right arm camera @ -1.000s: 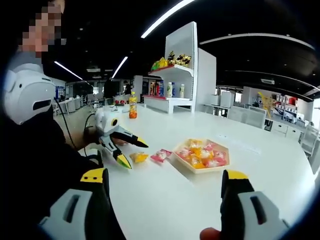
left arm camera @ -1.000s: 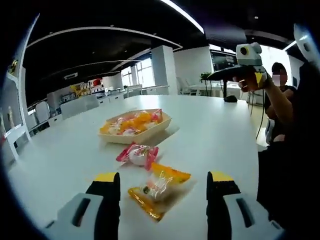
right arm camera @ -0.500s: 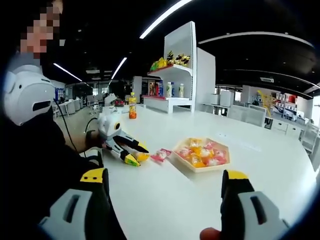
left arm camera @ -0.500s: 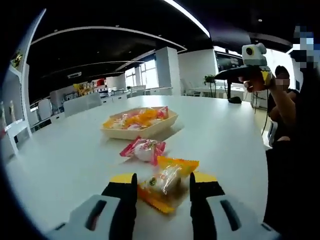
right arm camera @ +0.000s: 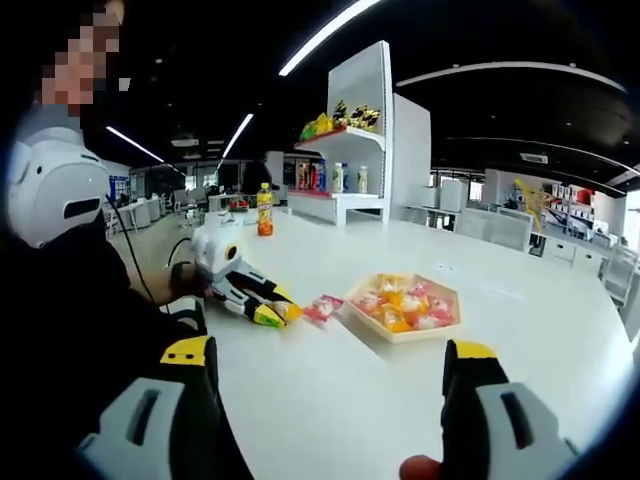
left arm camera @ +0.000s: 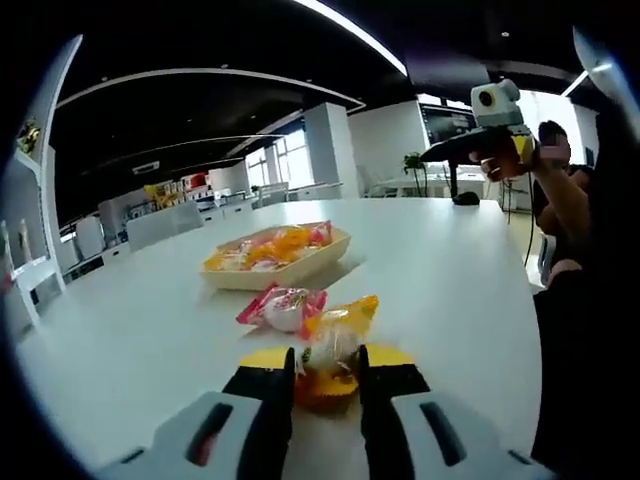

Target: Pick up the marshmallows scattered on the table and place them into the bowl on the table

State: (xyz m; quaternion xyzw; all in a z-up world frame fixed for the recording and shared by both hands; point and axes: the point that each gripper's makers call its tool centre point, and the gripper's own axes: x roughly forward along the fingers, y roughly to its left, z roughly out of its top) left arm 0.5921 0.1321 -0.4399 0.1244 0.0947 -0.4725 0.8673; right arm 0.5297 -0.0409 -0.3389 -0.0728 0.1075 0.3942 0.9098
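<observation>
A white table [left arm camera: 450, 270] fills an open office. In the left gripper view, the left gripper [left arm camera: 327, 372] is clamped on an orange-wrapped marshmallow [left arm camera: 333, 345]; a pink-wrapped marshmallow [left arm camera: 281, 307] lies just beyond, the bowl [left arm camera: 275, 258] farther off. In the right gripper view, the right gripper [right arm camera: 330, 372] hangs with jaws wide apart, the bowl [right arm camera: 402, 308] at centre, well apart from it.

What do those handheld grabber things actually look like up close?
Each gripper has two black jaws with yellow tips and pale grey housings behind. The left gripper and right gripper match. The person's sleeve is black.
</observation>
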